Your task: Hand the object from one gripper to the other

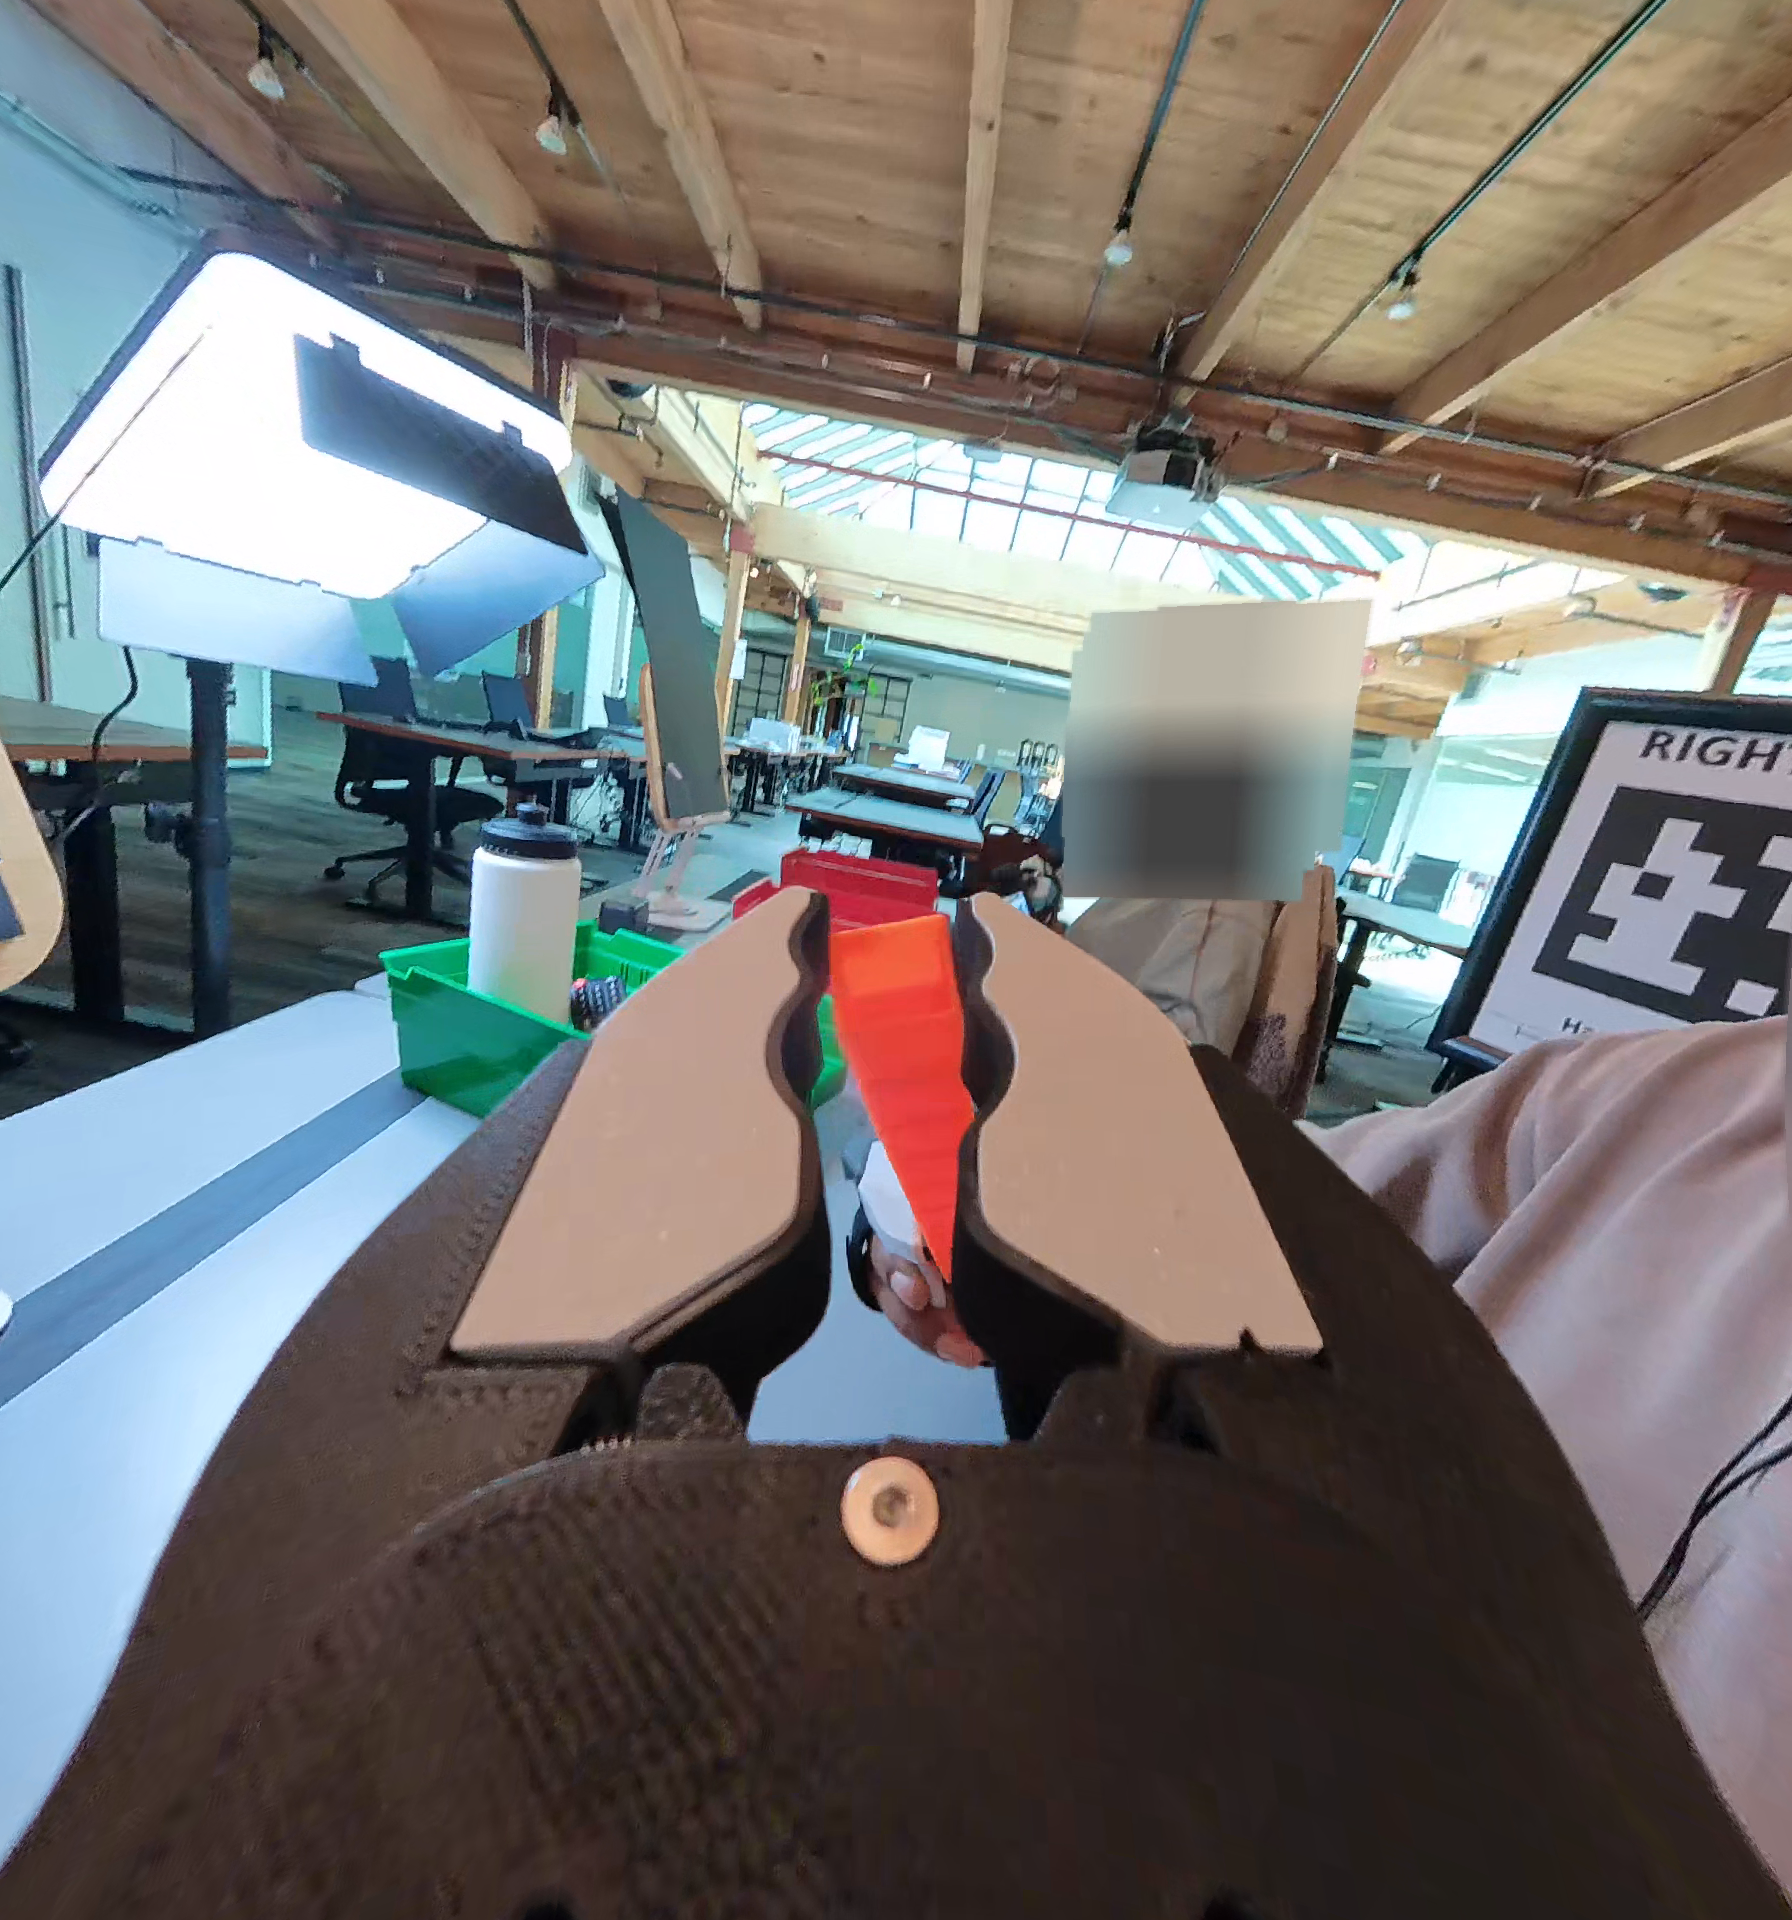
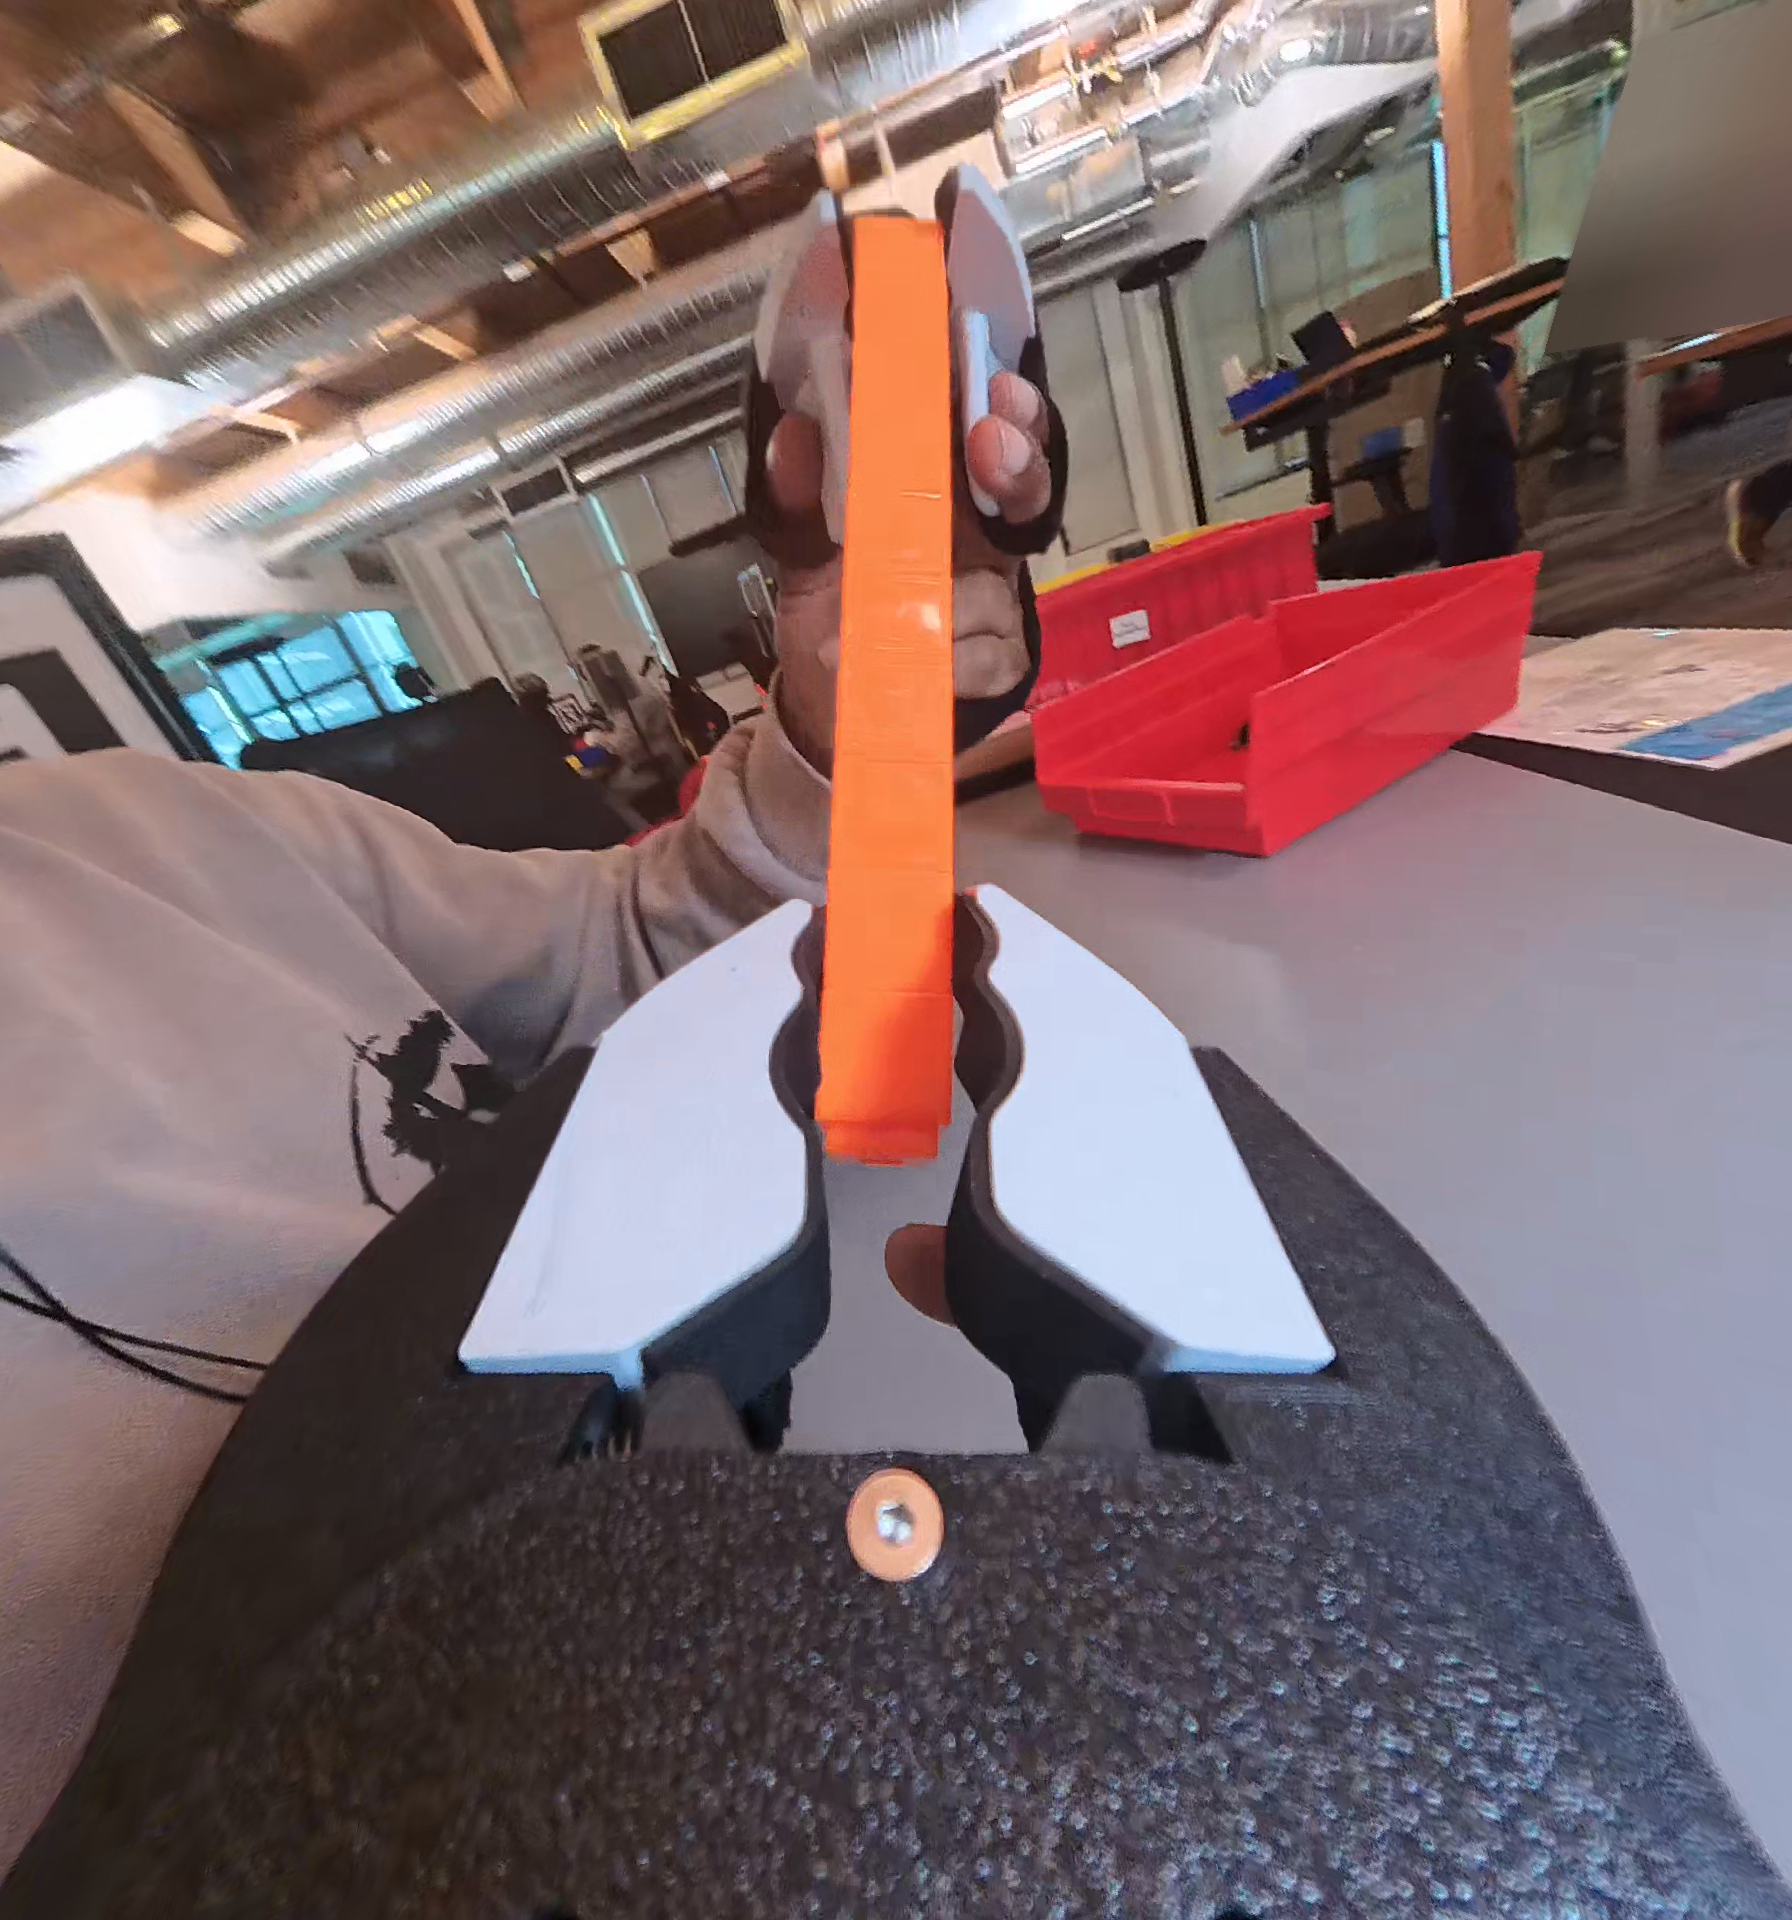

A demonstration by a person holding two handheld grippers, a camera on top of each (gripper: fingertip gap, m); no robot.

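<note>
— Two grippers are on the one orange bar [image 2: 887,665] at this moment, so I judge the handover about halfway: both ends are taken, and no release has happened yet.

— Which end does each have?

— In the right wrist view the right gripper [image 2: 890,914] has its fingers narrowed around the near end of the bar, both seemingly touching its sides. The far end sits between the fingers of the left gripper [image 2: 897,223], held up by a hand [image 2: 975,623].

— And from the other side?

— The left gripper [image 1: 894,914] is narrowed on the bar [image 1: 897,1039], which tapers away toward the other tool; its right finger presses the bar, while a thin gap shows at the left one.

— What remains?

— One gripper must let go. Below lie the grey table [image 2: 1391,1039] and a red bin [image 2: 1276,707].
</note>
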